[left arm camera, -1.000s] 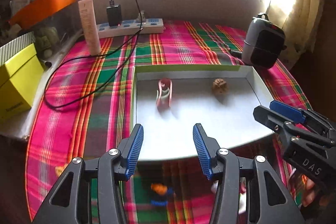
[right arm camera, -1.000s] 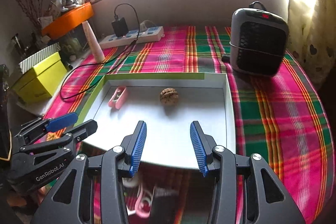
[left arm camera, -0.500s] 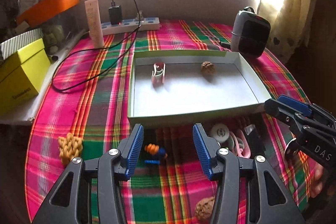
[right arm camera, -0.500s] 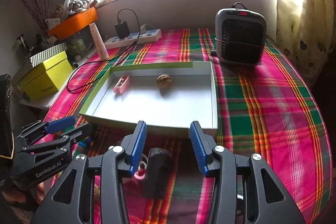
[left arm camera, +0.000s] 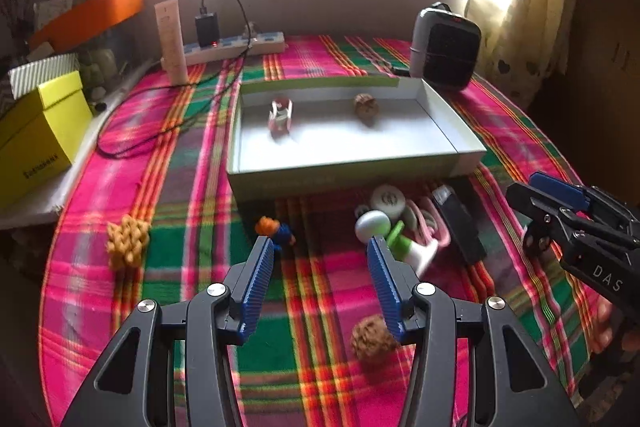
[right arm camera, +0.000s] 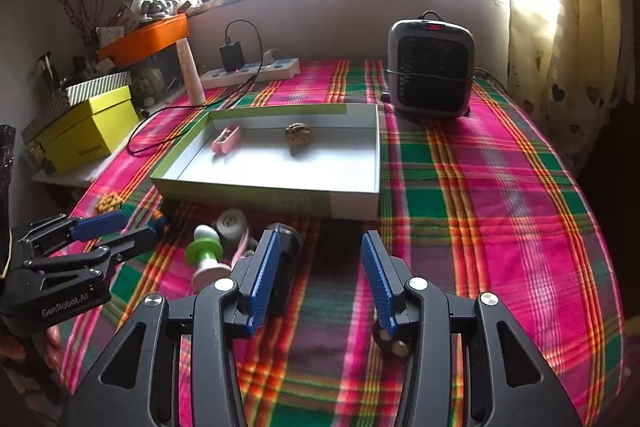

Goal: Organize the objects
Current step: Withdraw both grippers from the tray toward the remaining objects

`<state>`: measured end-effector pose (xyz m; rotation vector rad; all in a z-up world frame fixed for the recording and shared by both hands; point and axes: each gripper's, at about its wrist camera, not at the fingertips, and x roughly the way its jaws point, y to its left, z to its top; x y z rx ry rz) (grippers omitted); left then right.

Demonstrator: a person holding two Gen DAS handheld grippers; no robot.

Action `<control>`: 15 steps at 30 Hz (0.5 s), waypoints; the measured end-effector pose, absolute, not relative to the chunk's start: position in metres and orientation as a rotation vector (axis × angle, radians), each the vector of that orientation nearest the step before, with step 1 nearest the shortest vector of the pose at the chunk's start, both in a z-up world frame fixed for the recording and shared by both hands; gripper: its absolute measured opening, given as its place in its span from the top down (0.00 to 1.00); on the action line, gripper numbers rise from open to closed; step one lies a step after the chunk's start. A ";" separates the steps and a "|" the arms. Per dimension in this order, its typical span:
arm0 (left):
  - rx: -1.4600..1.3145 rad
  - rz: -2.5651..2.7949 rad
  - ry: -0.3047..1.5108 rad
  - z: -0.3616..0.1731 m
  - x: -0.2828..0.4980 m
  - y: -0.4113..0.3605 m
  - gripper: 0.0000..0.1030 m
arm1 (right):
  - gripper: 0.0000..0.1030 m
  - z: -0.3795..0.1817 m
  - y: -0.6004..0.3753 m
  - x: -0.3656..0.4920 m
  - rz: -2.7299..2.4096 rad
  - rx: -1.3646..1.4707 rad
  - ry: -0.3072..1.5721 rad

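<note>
Plaid tablecloth (left arm camera: 172, 163): two walnuts (left arm camera: 365, 103), one tray (left arm camera: 448, 123).

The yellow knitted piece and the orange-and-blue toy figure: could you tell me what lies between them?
Only bare plaid cloth between knitted piece and figure, per the left wrist view.

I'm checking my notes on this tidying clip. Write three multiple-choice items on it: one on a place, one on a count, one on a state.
1. Where does the heater stand?
A. inside the tray
B. on the cloth behind the tray's far right corner
C. on the yellow box

2. How many things lie in the tray?
A. two
B. four
C. none

3. How are the left gripper and right gripper?
A. both shut on something
B. both open and empty
C. one holds a walnut

Answers:
1 B, it sits on the plaid cloth past the tray.
2 A, only a pink clip and a walnut.
3 B, a wide gap shows between each pair of fingers.
</note>
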<state>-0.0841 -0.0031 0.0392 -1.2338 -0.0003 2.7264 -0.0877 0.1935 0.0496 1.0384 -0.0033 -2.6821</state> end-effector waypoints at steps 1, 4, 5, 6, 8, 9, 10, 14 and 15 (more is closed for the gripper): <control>-1.235 2.720 -0.001 0.038 -0.083 -0.003 0.53 | 0.57 0.048 0.195 -0.085 -2.684 1.036 0.000; -1.235 2.709 0.020 0.035 -0.077 0.000 0.53 | 0.57 0.045 0.199 -0.078 -2.690 1.035 0.002; -1.232 2.701 0.018 0.034 -0.075 0.000 0.53 | 0.57 0.045 0.202 -0.076 -2.691 1.031 -0.001; -1.230 2.692 0.016 0.033 -0.073 0.000 0.53 | 0.57 0.045 0.204 -0.074 -2.694 1.025 -0.008; -1.225 2.673 0.008 0.032 -0.069 -0.001 0.53 | 0.57 0.046 0.208 -0.069 -2.701 1.012 -0.014; -1.222 2.663 0.005 0.031 -0.067 -0.001 0.53 | 0.57 0.045 0.210 -0.067 -2.711 1.012 -0.011; -1.226 2.656 0.003 0.030 -0.065 -0.002 0.53 | 0.57 0.045 0.212 -0.065 -2.720 1.014 -0.009; -1.243 2.615 -0.042 0.025 -0.060 -0.005 0.53 | 0.57 0.042 0.222 -0.062 -2.743 1.032 -0.023; -1.247 2.603 -0.048 0.024 -0.060 -0.005 0.53 | 0.57 0.042 0.225 -0.062 -2.748 1.036 -0.030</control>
